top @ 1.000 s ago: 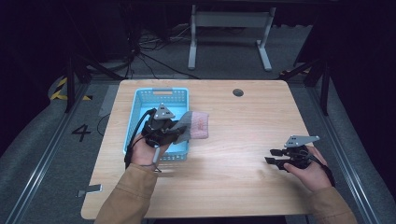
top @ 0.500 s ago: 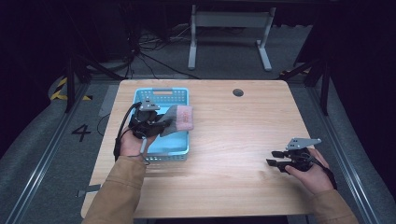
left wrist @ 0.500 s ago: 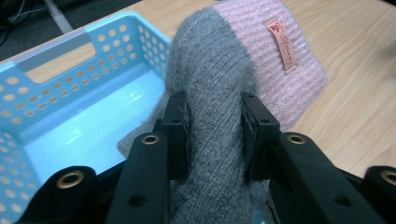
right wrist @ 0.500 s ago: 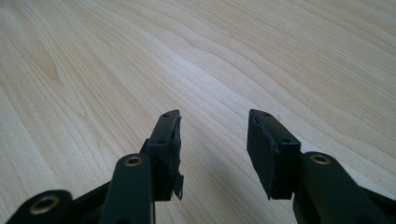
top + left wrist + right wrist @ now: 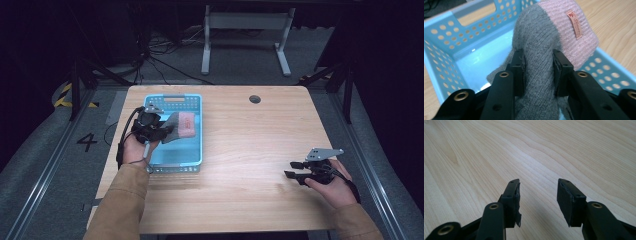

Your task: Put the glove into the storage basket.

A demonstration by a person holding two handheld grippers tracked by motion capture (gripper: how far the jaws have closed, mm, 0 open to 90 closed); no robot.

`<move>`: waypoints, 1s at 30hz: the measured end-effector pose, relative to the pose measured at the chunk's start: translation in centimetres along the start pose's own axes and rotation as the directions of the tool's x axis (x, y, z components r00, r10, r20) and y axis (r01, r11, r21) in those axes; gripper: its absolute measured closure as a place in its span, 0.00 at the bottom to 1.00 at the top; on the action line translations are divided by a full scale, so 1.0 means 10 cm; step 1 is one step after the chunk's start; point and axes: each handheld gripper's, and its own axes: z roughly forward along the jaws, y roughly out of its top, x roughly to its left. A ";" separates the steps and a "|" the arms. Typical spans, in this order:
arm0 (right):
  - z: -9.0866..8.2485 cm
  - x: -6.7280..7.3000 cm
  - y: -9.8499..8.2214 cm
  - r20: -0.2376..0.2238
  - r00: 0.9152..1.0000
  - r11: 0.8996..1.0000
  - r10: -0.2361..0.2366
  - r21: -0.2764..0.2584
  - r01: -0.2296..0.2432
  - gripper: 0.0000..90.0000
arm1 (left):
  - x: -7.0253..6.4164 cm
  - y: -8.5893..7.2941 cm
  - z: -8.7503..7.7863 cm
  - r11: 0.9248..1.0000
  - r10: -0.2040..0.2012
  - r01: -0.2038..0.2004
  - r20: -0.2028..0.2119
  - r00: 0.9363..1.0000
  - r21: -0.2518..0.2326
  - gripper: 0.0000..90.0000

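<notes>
high view: the sock (image 5: 179,126), clamped in the left gripper (image 5: 159,131), has been carried upper left over the basket (image 5: 200,145), ready for dropping; the right gripper (image 5: 296,169) has just been opening, nothing held.

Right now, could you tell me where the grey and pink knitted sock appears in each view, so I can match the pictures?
High view: the sock hangs left of centre, over the blue basket, clamped in the left gripper.
Left gripper view: the sock stands mid-picture between the black jaws, pink cuff at upper right.
Right gripper view: bare wooden table between open jaws.
Shared landmark: the blue basket's perforated wall.
</notes>
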 end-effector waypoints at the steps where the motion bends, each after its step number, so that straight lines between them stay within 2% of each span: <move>1: 0.00 0.00 0.00 0.002 1.000 1.000 -0.001 0.001 0.001 0.60 | 0.01 -0.01 0.04 1.000 0.004 -0.004 -0.004 1.000 0.014 0.75; 2: 0.00 0.00 0.00 0.000 1.000 1.000 0.000 -0.001 0.000 0.60 | 0.03 -0.01 0.09 0.999 -0.003 0.004 -0.008 1.000 0.039 0.75; 8: 0.01 0.02 0.01 -0.001 1.000 1.000 -0.004 -0.008 0.004 0.58 | 0.13 -0.07 0.29 0.996 -0.020 0.021 -0.009 1.000 0.086 0.75; 16: 0.01 0.02 0.02 -0.001 1.000 1.000 -0.004 -0.016 0.004 0.57 | 0.18 -0.07 0.55 0.984 -0.034 0.038 -0.025 0.999 0.171 0.74; 19: 0.02 0.03 0.03 -0.005 1.000 1.000 -0.010 -0.019 0.010 0.57 | 0.16 -0.04 0.62 0.978 -0.026 0.033 -0.037 0.999 0.205 0.73; 22: 0.03 0.03 0.04 -0.007 1.000 1.000 -0.012 -0.015 0.012 0.57 | 0.12 0.00 0.70 0.971 -0.015 0.021 -0.029 0.999 0.237 0.72; 25: 0.04 0.03 0.04 -0.011 1.000 1.000 -0.014 -0.017 0.013 0.57 | 0.07 0.02 0.77 0.968 0.006 0.003 -0.036 0.999 0.253 0.70; 27: 0.03 0.03 0.04 -0.010 1.000 1.000 -0.014 -0.017 0.014 0.57 | 0.05 0.04 0.79 0.966 0.030 -0.012 -0.066 0.997 0.257 0.65; 28: 0.02 0.03 0.05 -0.009 1.000 1.000 -0.014 -0.019 0.014 0.57 | 0.04 0.04 0.79 0.967 0.050 -0.025 -0.096 0.994 0.252 0.56; 30: 0.01 0.04 0.05 -0.012 1.000 1.000 -0.013 -0.025 0.013 0.57 | 0.02 0.05 0.74 0.974 0.066 -0.035 -0.134 0.989 0.222 0.44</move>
